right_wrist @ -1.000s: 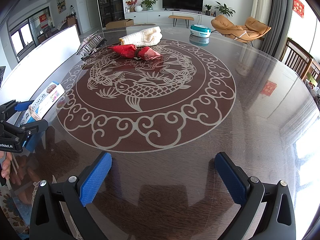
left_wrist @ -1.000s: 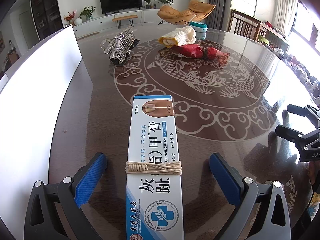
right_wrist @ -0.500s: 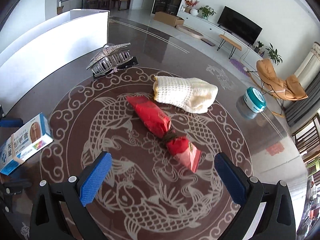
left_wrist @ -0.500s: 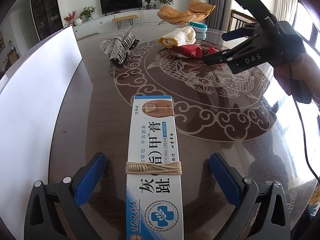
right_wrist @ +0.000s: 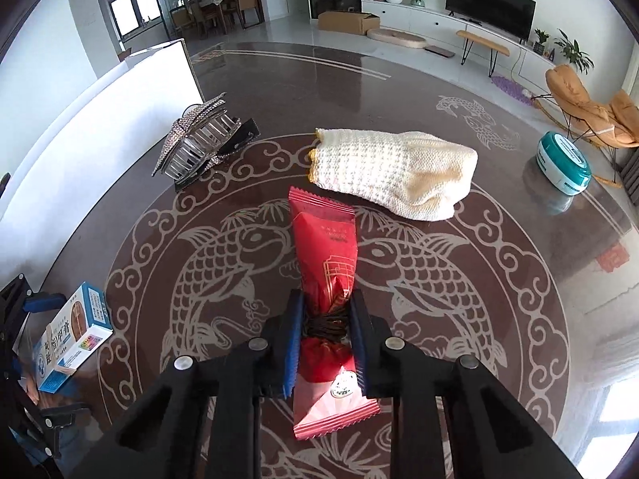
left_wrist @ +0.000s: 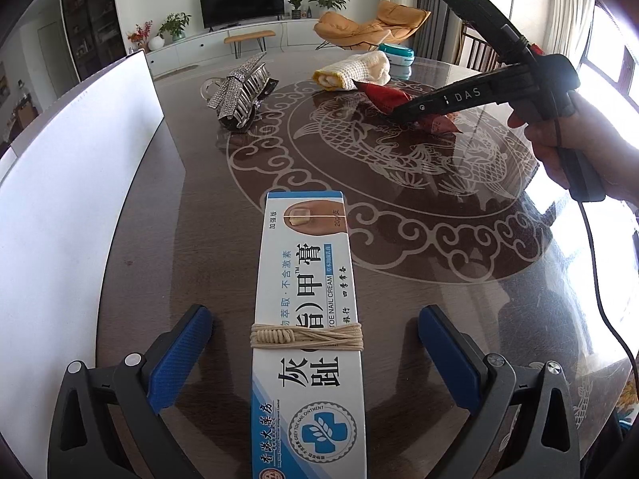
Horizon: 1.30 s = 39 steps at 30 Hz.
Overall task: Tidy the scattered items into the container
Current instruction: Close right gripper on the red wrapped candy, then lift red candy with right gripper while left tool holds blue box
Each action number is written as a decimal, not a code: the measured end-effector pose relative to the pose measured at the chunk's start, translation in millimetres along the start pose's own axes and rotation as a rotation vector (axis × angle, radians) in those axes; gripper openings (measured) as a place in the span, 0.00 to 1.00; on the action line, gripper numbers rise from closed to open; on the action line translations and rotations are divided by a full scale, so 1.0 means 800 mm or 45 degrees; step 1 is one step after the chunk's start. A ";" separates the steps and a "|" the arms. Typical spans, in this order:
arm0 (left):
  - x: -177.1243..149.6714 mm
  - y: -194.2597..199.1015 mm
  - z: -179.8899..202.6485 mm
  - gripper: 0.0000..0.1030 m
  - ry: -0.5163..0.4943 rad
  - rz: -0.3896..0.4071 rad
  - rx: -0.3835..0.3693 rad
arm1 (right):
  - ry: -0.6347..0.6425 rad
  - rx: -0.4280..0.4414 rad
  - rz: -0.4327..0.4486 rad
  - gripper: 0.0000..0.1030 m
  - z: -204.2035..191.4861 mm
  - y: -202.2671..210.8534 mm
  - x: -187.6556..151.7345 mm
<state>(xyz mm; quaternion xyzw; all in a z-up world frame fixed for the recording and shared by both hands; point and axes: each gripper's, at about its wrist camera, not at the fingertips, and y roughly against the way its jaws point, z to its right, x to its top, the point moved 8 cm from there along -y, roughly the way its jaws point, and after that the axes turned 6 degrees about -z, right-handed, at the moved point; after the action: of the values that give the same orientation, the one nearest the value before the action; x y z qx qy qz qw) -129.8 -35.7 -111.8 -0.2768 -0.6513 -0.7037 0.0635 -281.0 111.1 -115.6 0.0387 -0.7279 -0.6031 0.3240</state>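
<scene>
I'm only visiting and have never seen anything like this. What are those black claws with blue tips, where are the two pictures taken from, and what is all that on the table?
There is no robot here. A person holds a hand tool in each hand, each with two blue-padded fingers and a camera looking along them. One picture comes from the left tool, the other from the right.

In the left view, the left gripper is open, with a white and blue ointment box tied with string lying between its fingers. The white container stands to its left.

In the right view, the right gripper is shut on a red snack packet, squeezing it where dark cord ties it.

Also on the dark patterned table are a cream knitted cloth, a sparkly hair clip and a teal tin.
</scene>
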 end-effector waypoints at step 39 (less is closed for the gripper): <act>0.001 -0.001 0.000 1.00 0.002 0.001 0.003 | -0.219 -0.210 0.144 0.81 -0.099 0.094 -0.210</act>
<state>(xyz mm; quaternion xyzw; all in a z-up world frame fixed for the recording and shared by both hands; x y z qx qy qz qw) -130.4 -35.2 -112.2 -0.2766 -0.6521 -0.7030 0.0646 -82.7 139.0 -114.4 -0.0812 -0.7021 -0.6426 0.2959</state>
